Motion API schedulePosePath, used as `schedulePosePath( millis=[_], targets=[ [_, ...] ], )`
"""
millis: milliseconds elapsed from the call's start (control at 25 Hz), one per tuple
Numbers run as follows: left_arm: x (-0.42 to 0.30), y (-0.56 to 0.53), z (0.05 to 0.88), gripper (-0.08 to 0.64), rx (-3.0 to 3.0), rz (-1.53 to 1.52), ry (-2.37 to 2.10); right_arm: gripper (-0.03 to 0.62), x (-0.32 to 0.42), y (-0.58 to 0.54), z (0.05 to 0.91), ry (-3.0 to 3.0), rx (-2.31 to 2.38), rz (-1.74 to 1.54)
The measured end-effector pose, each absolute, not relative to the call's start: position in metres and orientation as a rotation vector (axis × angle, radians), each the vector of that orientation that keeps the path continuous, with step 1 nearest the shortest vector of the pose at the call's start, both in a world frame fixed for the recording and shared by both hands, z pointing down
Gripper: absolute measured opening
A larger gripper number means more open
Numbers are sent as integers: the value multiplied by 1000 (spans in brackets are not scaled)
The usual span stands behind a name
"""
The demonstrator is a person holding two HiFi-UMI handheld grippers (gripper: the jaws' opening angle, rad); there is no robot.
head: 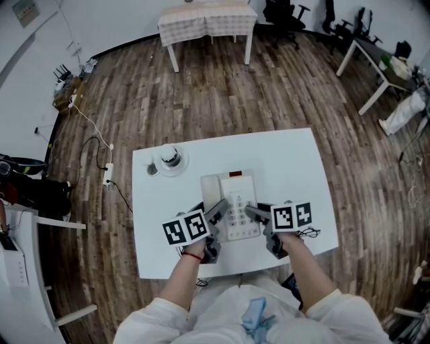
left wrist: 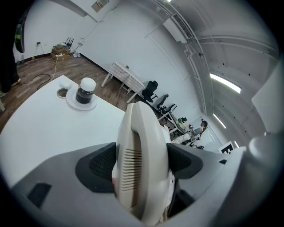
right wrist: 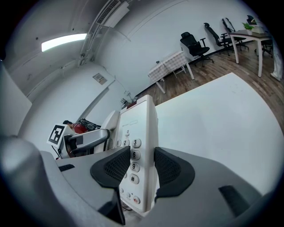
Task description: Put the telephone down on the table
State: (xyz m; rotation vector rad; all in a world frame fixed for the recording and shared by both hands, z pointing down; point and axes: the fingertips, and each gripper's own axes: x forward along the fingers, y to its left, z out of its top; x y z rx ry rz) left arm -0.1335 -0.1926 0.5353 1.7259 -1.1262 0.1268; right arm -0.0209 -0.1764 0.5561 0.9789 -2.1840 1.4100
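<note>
A cream telephone (head: 232, 201) with a keypad and a red strip at its far end is over the near middle of the white table (head: 295, 161). My left gripper (head: 216, 209) is shut on its left side, the pads pressing the ribbed handset (left wrist: 142, 155). On the right edge of the telephone (right wrist: 140, 146), beside the number keys, my right gripper (head: 254, 211) is shut too. Whether the base rests on the table or hangs just above it, I cannot tell.
A white dish with a dark, white-capped jar (head: 170, 158) and a small round lid (head: 152, 169) stand at the table's far left. A thin black cord (head: 310, 233) lies by the near right edge. A cloth-covered table (head: 207, 17) stands far behind.
</note>
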Motion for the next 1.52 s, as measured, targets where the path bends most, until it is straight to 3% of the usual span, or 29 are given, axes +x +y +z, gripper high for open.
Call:
schedulePosePath(
  millis=[1520],
  targets=[
    [-143,-222,636,354,1665,150,-1097,190,-29,-204,654,-2090,974,1455]
  ],
)
